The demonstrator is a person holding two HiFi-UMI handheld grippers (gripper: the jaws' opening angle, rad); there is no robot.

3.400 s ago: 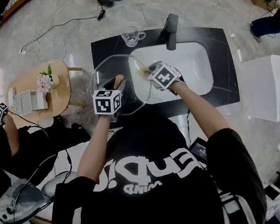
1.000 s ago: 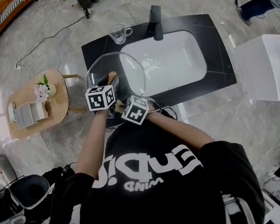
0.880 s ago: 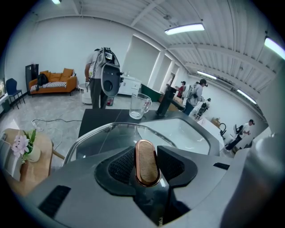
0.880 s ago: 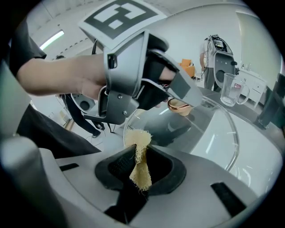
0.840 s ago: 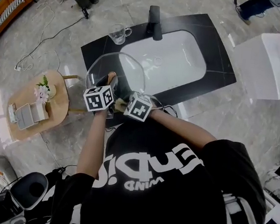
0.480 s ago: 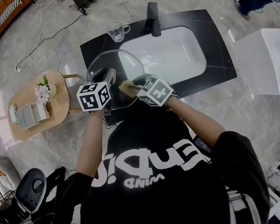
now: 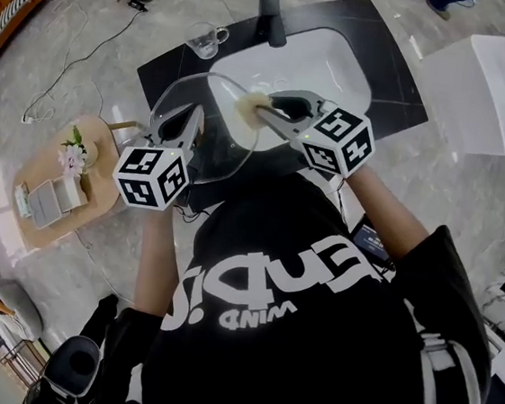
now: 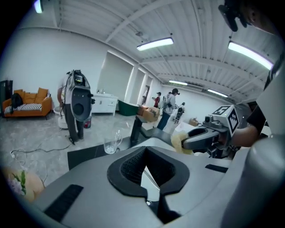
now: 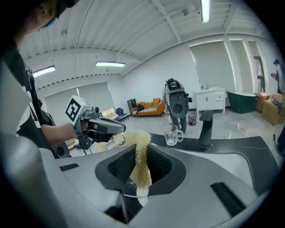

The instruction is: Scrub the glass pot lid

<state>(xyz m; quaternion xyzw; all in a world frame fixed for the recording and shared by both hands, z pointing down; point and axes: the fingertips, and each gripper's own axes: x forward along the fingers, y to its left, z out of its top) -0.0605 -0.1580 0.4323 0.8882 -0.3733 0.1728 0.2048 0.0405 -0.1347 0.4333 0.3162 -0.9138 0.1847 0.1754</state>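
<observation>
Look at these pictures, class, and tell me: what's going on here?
A person stands at a black counter with a white sink, working with tongs in each hand. The left tongs have just closed on the rim of the glass pot lid, holding it up near the sink. The right tongs are shut on a yellowish fibrous scrubber, at the lid's far edge. Whether it touches the glass is unclear.

the lid (image 7: 216,143) was clear, smooth glass. the scrubber (image 9: 139,164) looked like rough, pale, stringy fibre. the counter (image 7: 394,77) was glossy black, the sink (image 7: 331,65) glossy white, the floor (image 7: 470,203) polished stone.
</observation>
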